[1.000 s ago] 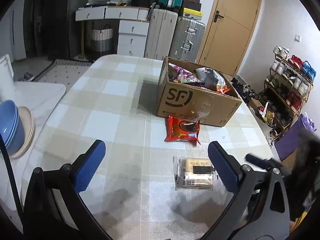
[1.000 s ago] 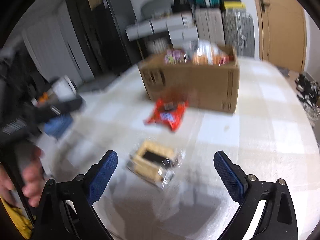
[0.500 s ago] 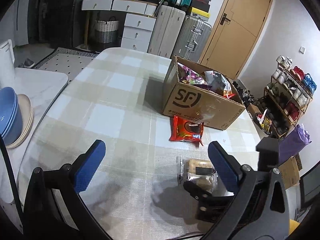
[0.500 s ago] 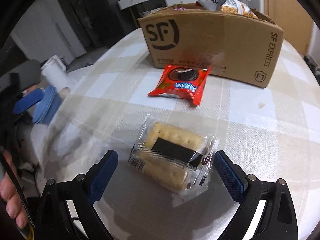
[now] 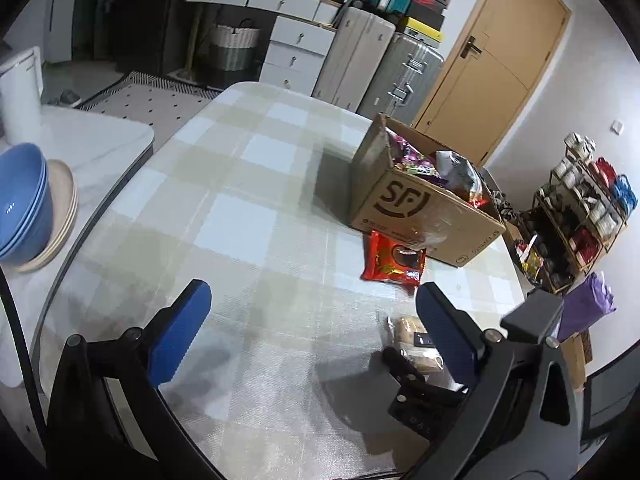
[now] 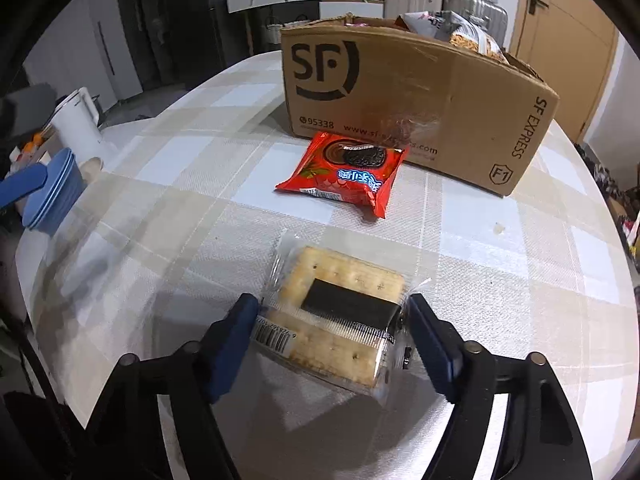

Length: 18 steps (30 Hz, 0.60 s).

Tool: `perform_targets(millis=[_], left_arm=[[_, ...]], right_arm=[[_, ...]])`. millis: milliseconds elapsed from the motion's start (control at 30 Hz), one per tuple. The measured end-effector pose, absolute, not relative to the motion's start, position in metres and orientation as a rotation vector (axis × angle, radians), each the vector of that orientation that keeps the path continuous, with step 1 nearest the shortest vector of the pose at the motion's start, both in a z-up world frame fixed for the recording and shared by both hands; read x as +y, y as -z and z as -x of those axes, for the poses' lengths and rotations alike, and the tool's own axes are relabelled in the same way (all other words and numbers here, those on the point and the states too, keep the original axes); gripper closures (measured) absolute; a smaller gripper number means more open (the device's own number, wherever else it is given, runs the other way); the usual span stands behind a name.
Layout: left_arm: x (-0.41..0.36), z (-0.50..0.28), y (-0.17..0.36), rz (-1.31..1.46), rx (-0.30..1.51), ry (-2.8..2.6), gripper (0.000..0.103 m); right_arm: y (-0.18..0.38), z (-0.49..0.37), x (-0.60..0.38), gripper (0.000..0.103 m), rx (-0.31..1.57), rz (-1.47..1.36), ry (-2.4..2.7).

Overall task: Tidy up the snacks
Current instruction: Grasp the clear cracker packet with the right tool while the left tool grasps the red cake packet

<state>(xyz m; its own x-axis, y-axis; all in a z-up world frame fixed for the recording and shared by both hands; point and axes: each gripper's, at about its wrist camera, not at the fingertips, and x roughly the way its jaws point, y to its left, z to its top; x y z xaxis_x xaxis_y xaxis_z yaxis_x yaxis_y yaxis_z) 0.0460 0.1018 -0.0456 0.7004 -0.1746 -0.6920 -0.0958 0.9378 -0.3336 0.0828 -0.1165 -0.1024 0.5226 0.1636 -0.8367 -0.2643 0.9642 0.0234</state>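
Observation:
A clear-wrapped cracker pack (image 6: pixel 344 280) lies flat on the checked tablecloth, and my right gripper (image 6: pixel 332 312) straddles its near end. The jaws are closing, with the blue pads just at the wrapper's side edges and not squeezing the crackers. A red cookie packet (image 6: pixel 348 172) lies beyond it, against the open cardboard box (image 6: pixel 420 92) filled with snack bags. In the left wrist view my left gripper (image 5: pixel 312 296) hangs open over bare cloth. To its right are the cracker pack (image 5: pixel 408 330), the red packet (image 5: pixel 394 260) and the box (image 5: pixel 420 216). The right gripper's black finger (image 5: pixel 400 364) shows beside the pack.
A side table on the left carries stacked blue bowls (image 5: pixel 20 208), beige plates and a white kettle (image 5: pixel 20 96). A shoe rack (image 5: pixel 580 216) and a purple bag (image 5: pixel 588 304) stand past the table's right edge. Suitcases, drawers and a door line the back wall.
My right gripper came down over the cracker pack and its jaws narrowed from wide apart to the wrapper's edges. The left gripper drifted slightly and rolled; the snacks stayed put.

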Motion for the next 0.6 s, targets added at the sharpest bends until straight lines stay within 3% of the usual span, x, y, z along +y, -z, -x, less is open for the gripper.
perform_targets(millis=[300,600], left_arm=[[0.102,-0.052,0.057,0.354,0.83,0.005,0.001],[0.06,-0.092,0.079,0.271,0.906,0.032,0.001]], right_arm=[[0.094,-0.068,-0.141,0.034,0.967,0.05,-0.34],[0.055,-0.059,-0.213,0.034,0.91,-0.211,-0.352]])
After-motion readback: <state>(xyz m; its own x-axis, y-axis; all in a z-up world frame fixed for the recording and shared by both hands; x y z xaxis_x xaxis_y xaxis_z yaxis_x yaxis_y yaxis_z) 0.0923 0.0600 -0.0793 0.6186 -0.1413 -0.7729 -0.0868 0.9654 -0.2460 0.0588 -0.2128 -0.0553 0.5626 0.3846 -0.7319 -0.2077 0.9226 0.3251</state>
